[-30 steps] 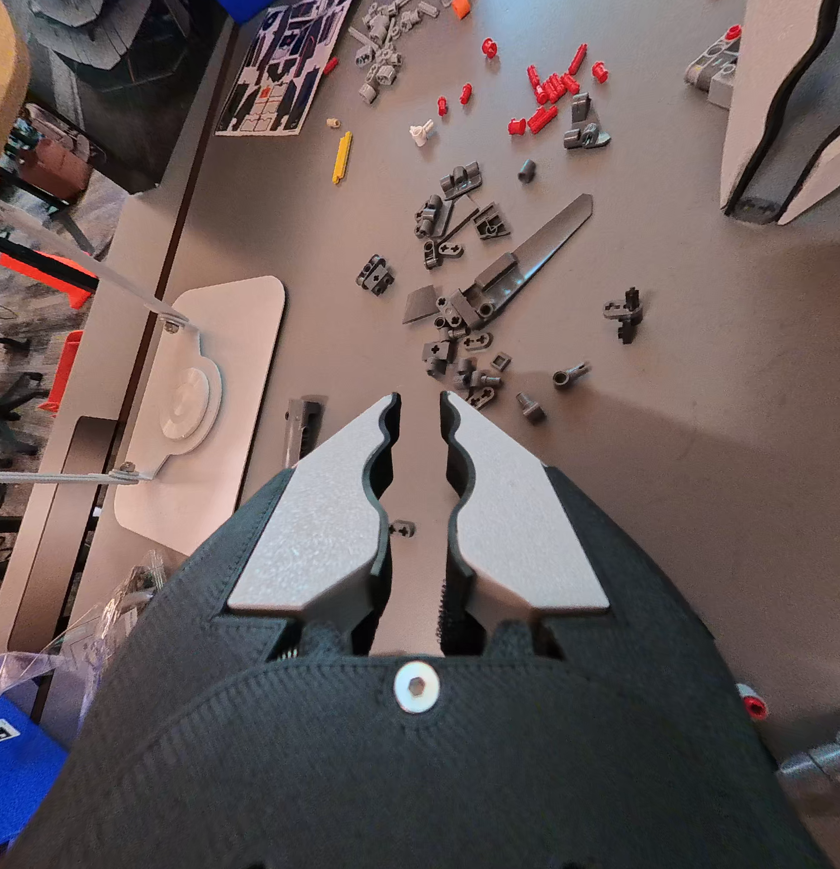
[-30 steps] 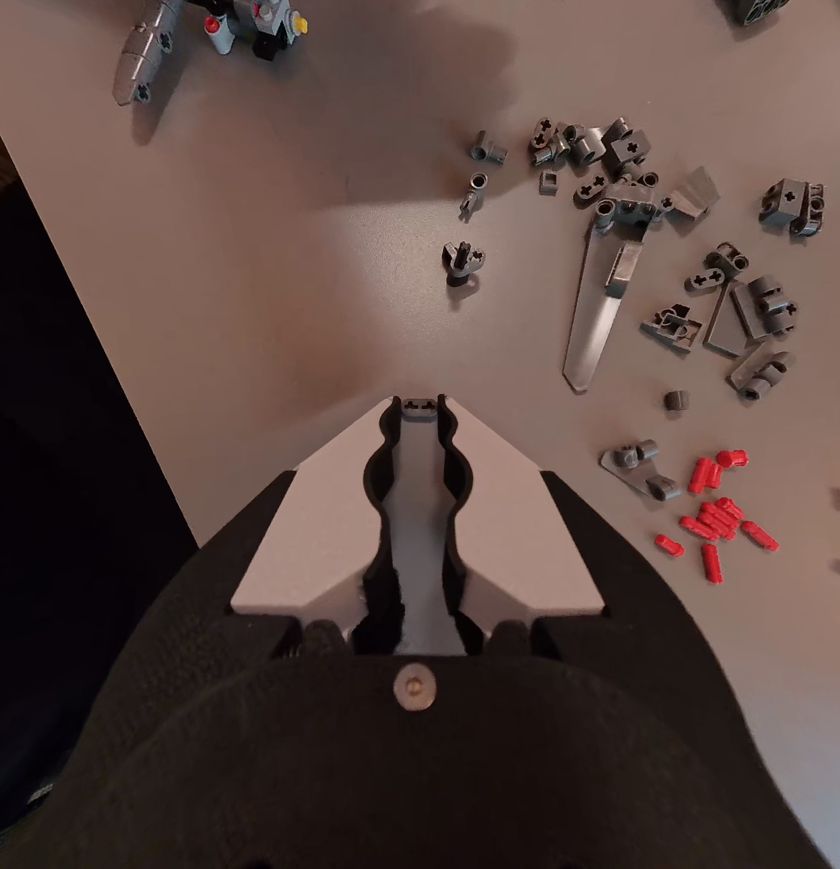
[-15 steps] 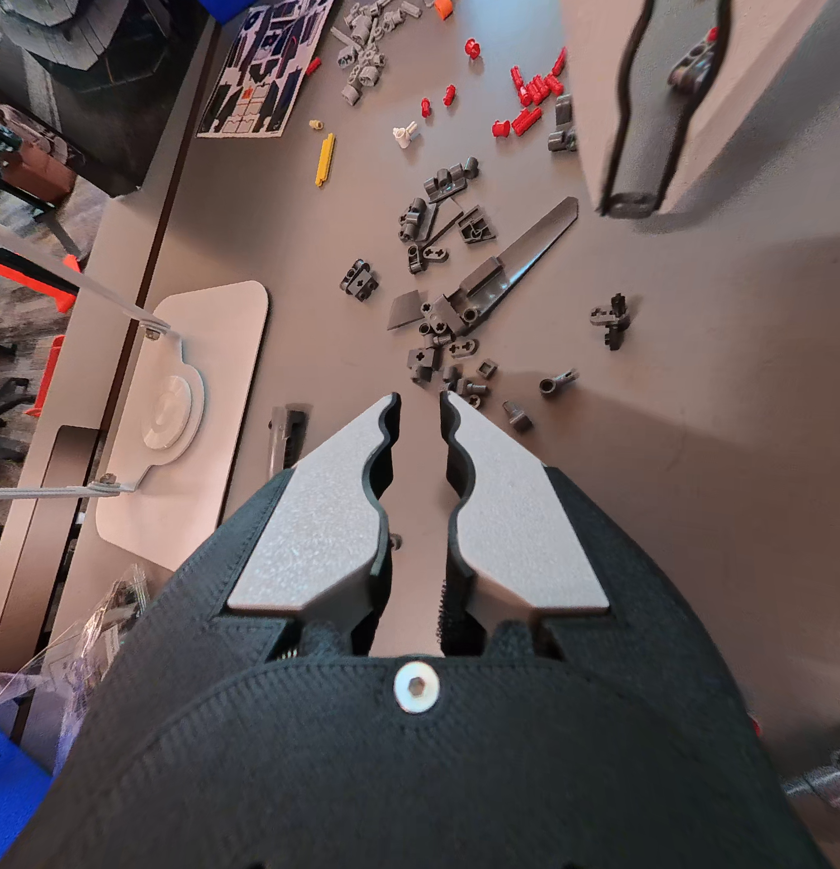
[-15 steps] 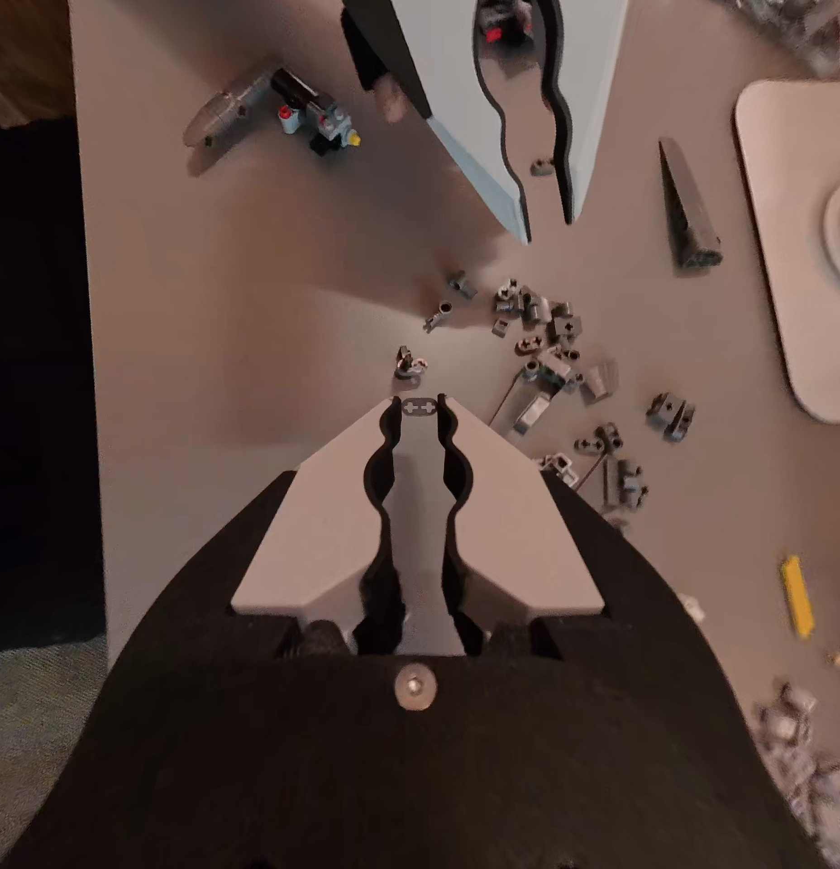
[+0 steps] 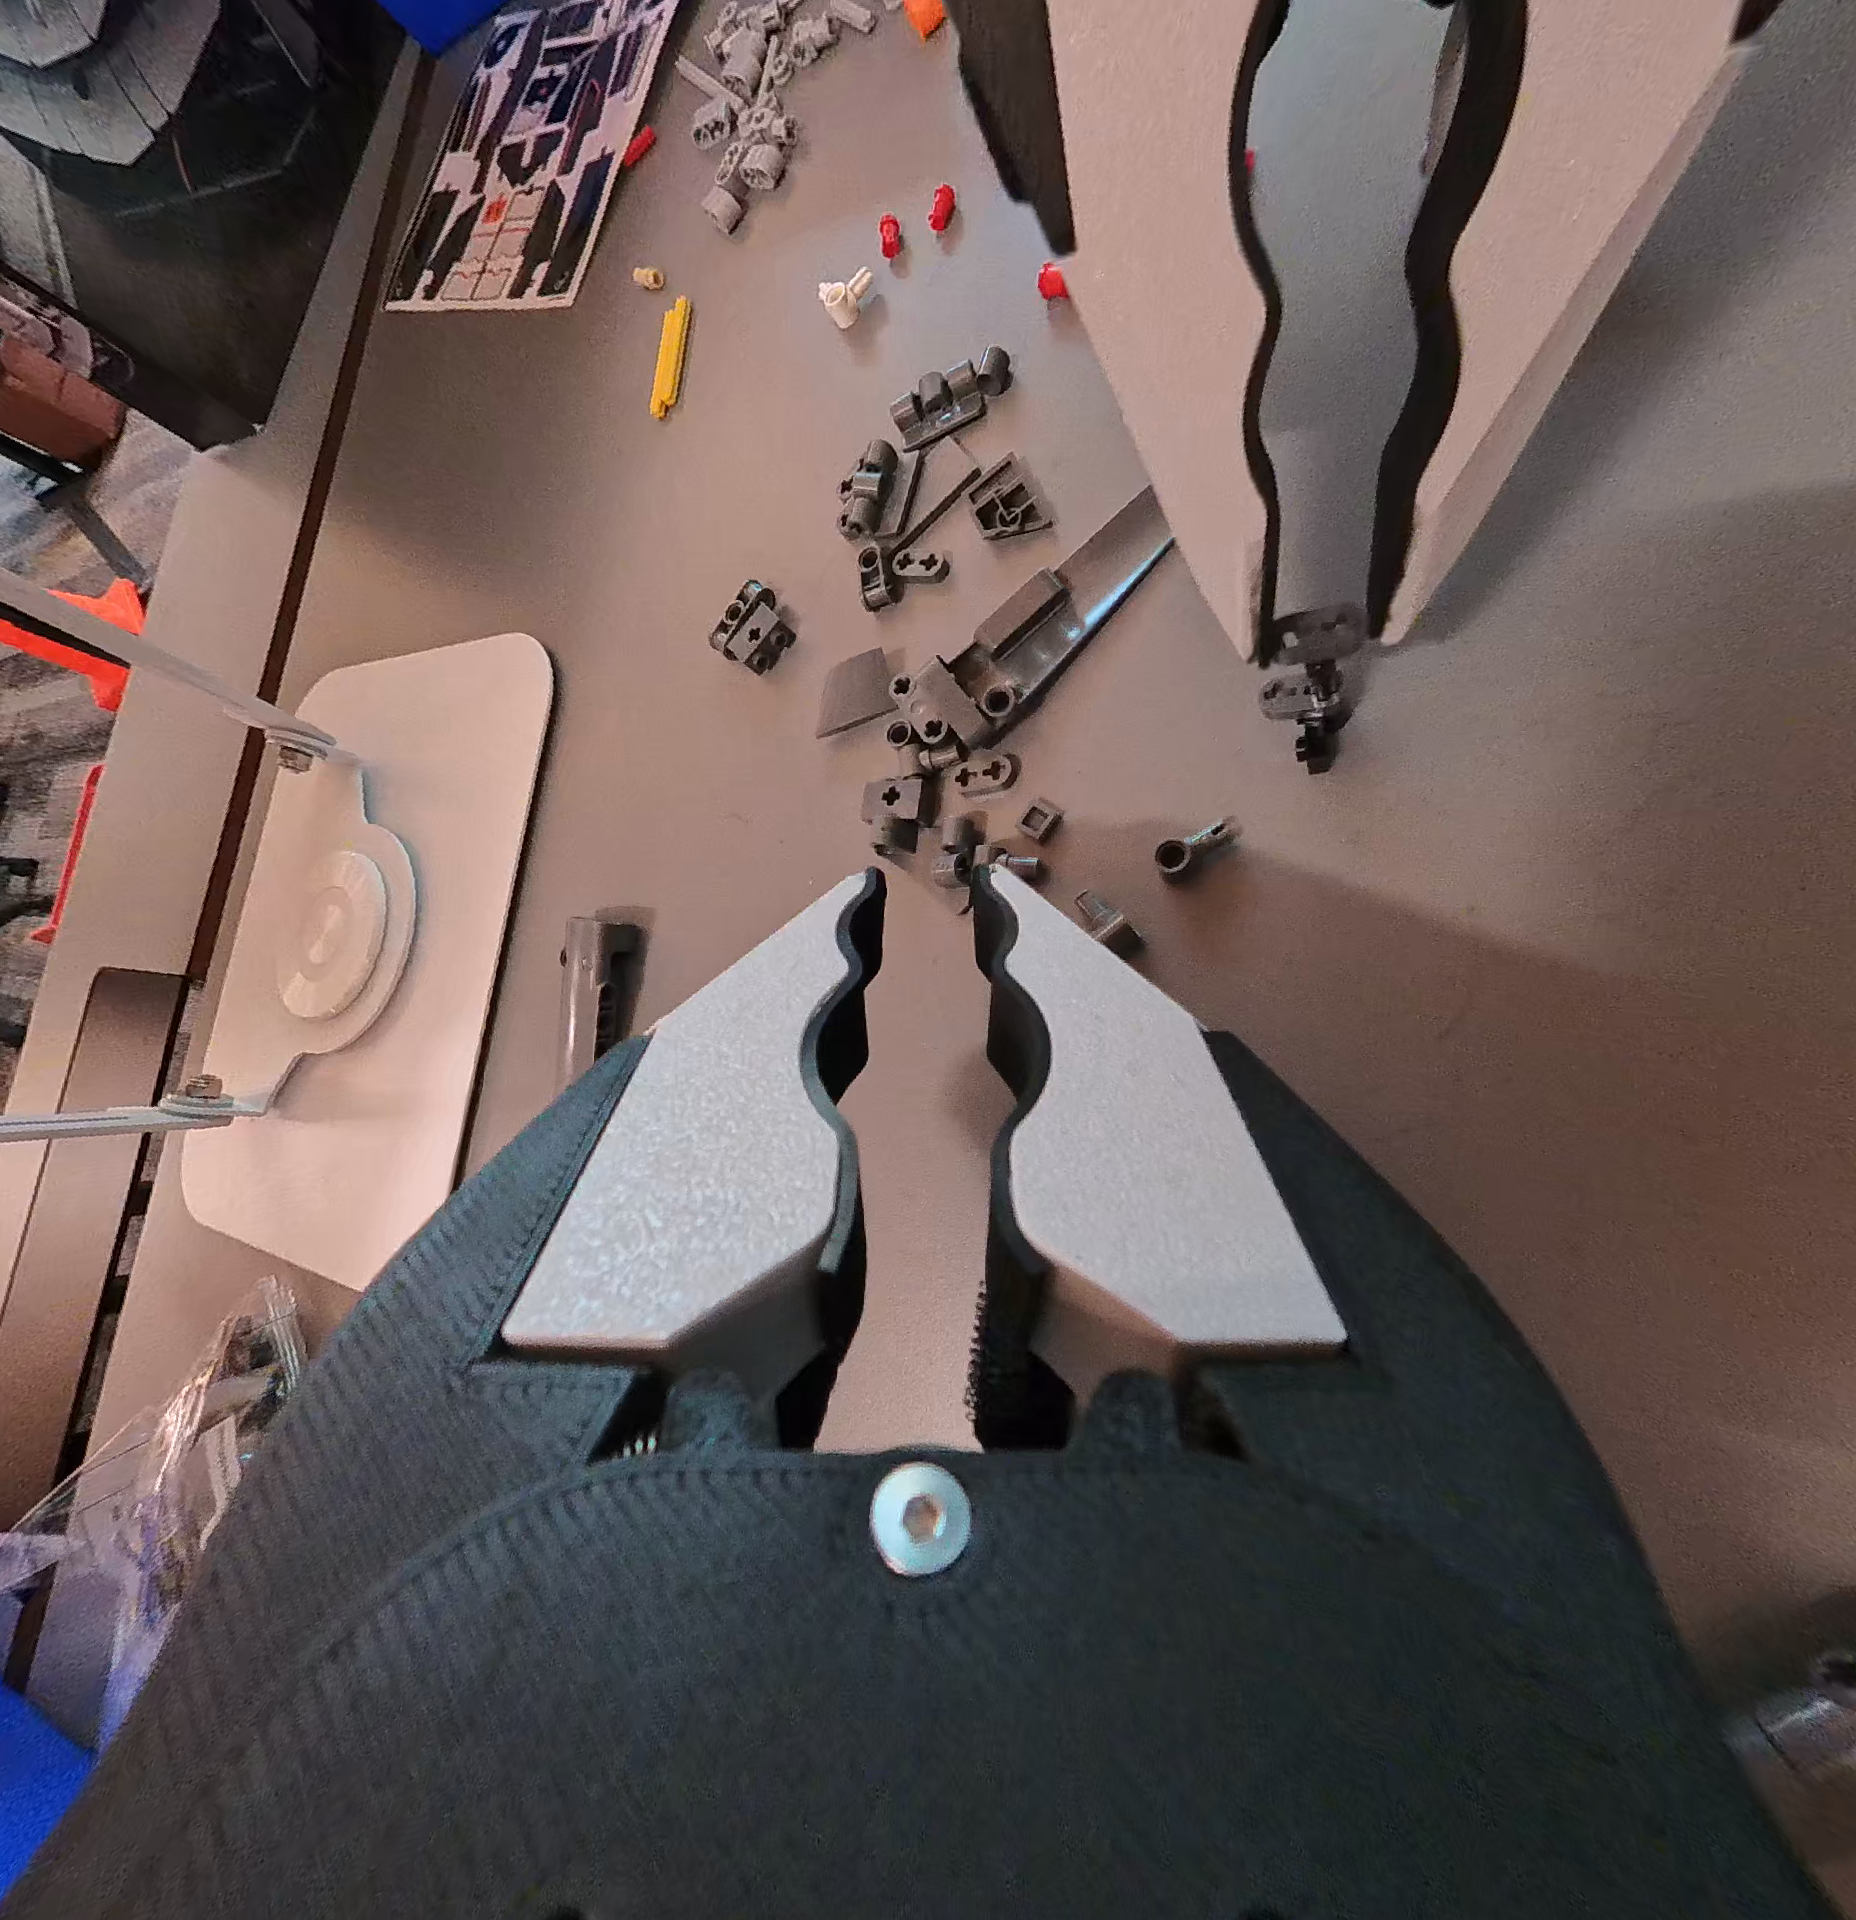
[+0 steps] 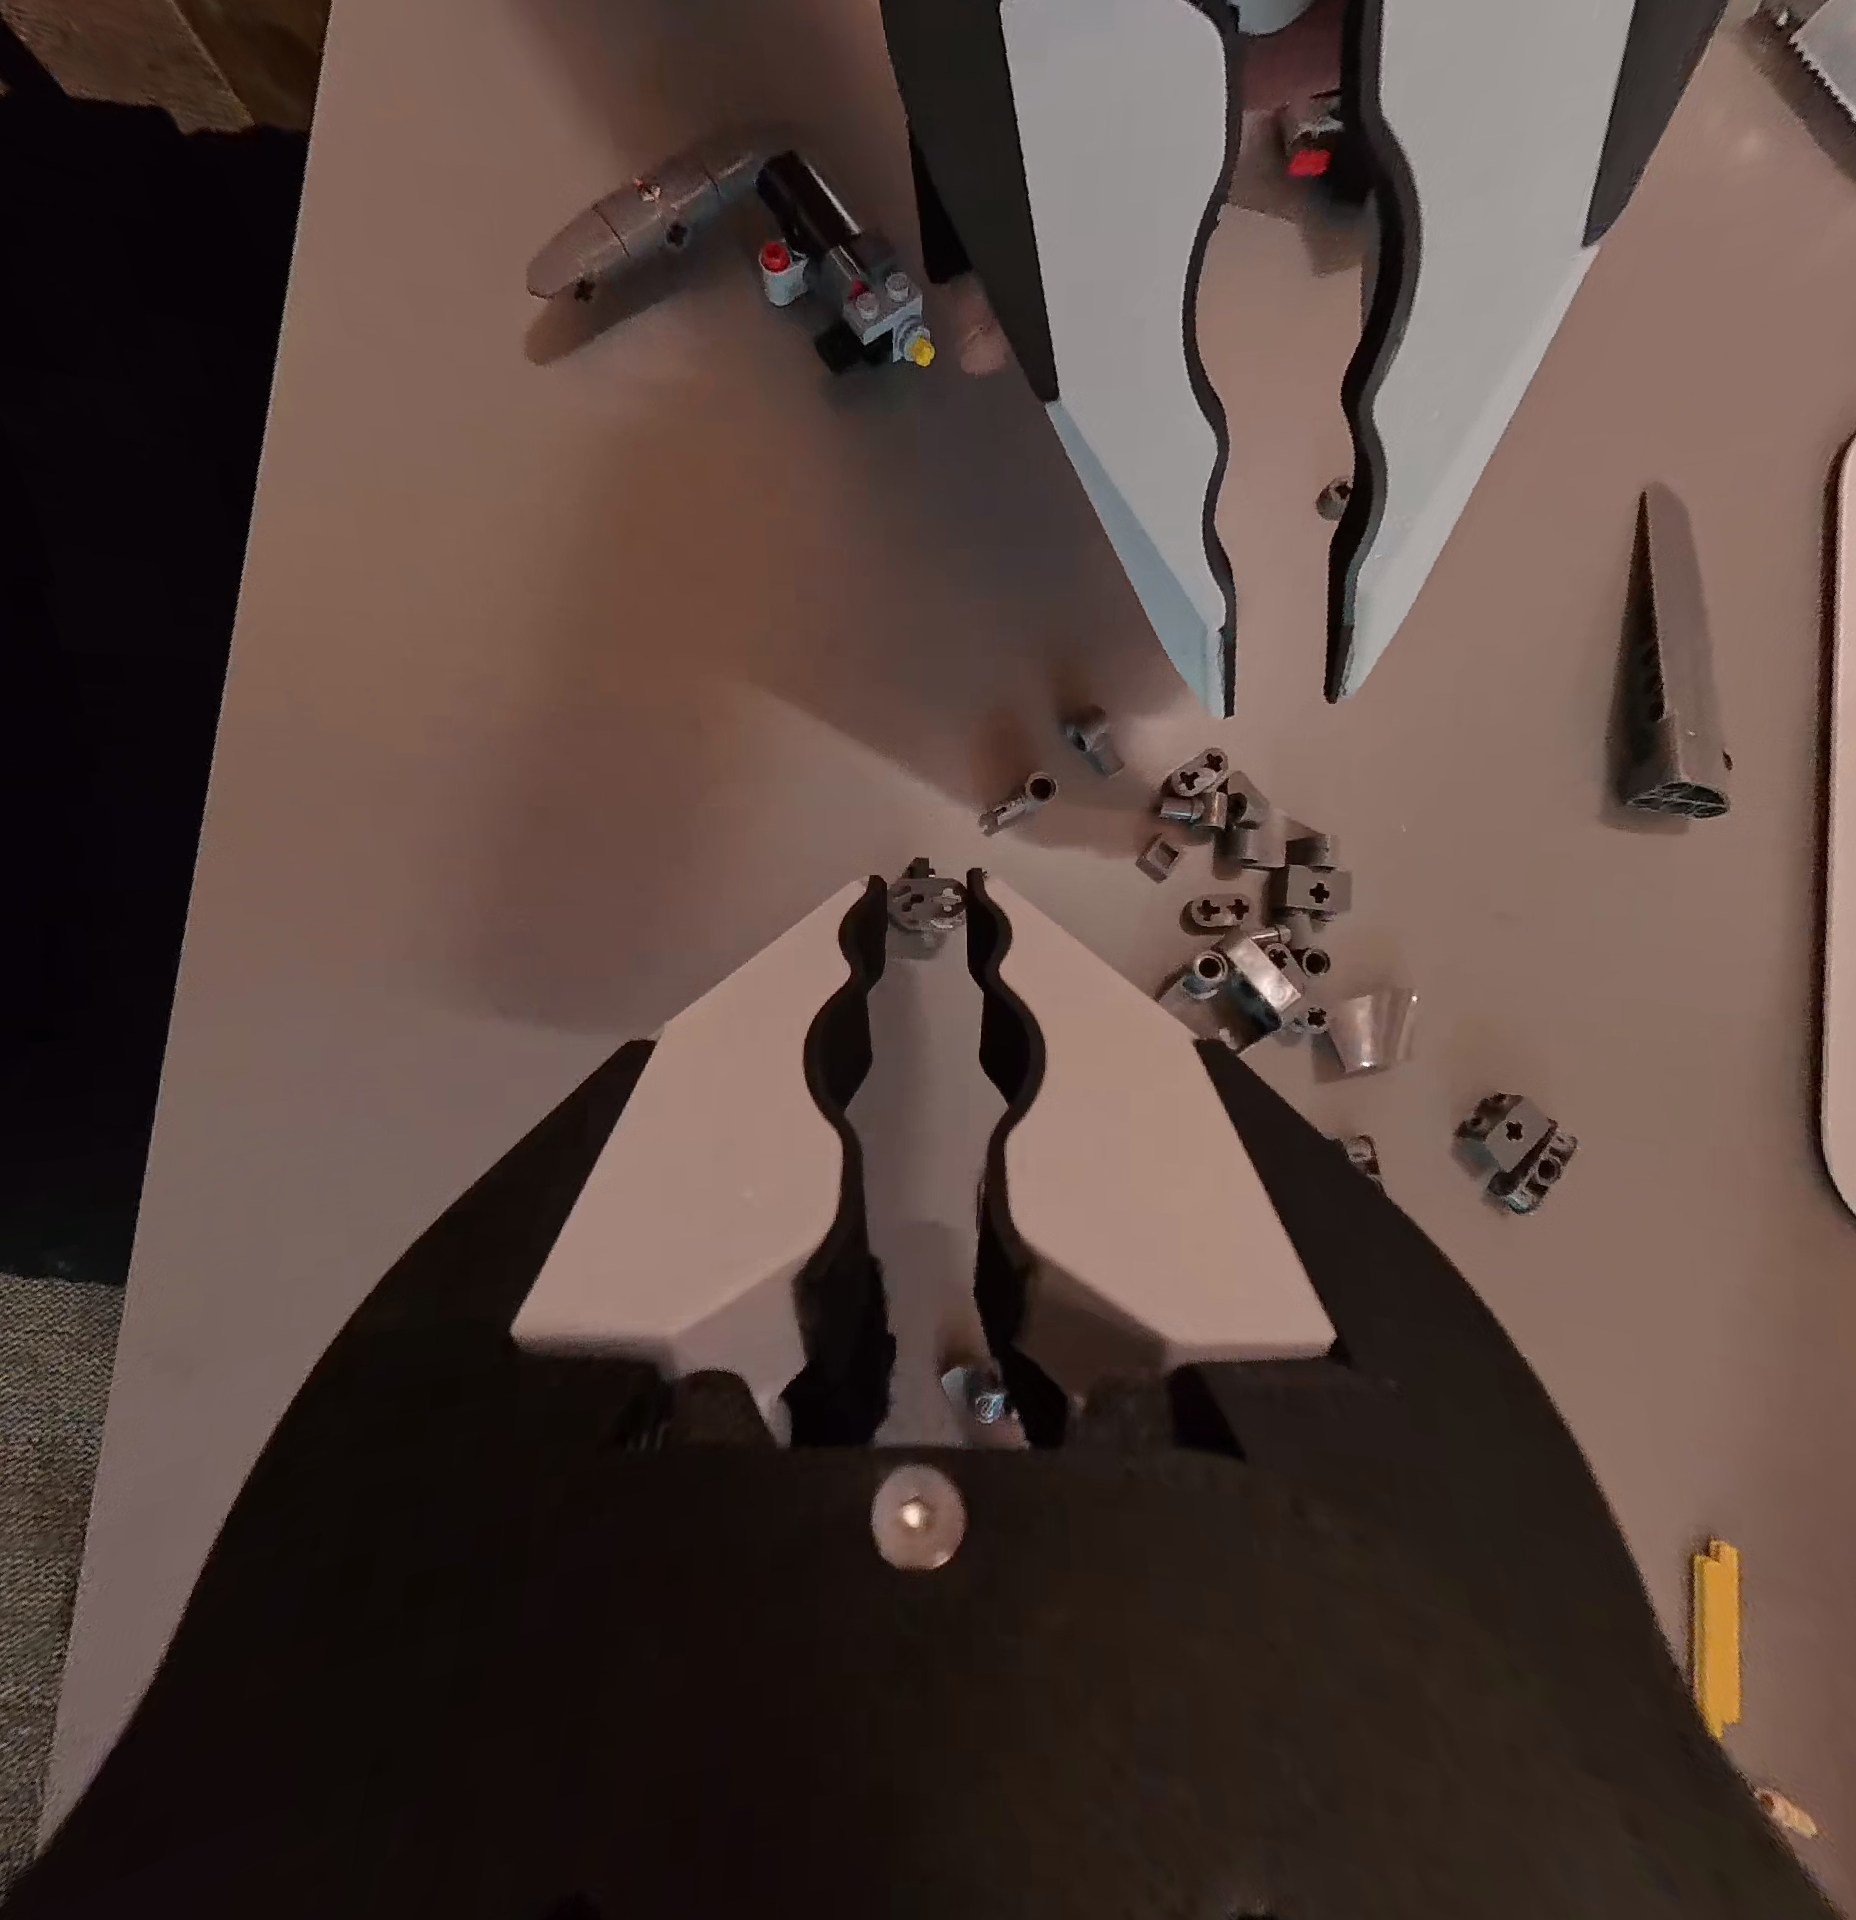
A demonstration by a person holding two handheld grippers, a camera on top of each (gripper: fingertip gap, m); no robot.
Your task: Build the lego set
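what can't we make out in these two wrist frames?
- Long grey blade piece, left wrist view: far end hidden behind the right hand-held gripper.
- Grey part, right wrist view: deep between the fingers, mostly hidden.
- Grey object, left wrist view: blurred, cut by the right edge.
- Yellow bar, right wrist view: partly behind the gripper body.

Left gripper [image 5: 926, 883]: black ribbed housing, rounded like a dome; two pale grey wedge-shaped fingers [image 5: 716, 1122] with wavy black inner pads; a silver hex-socket screw [image 5: 920, 1519] centred behind the fingers; a small coiled spring by the right finger's base.

Right gripper [image 6: 922, 902]: same build, black housing, pale fingers [image 6: 1111, 1143], silver screw [image 6: 918, 1527].
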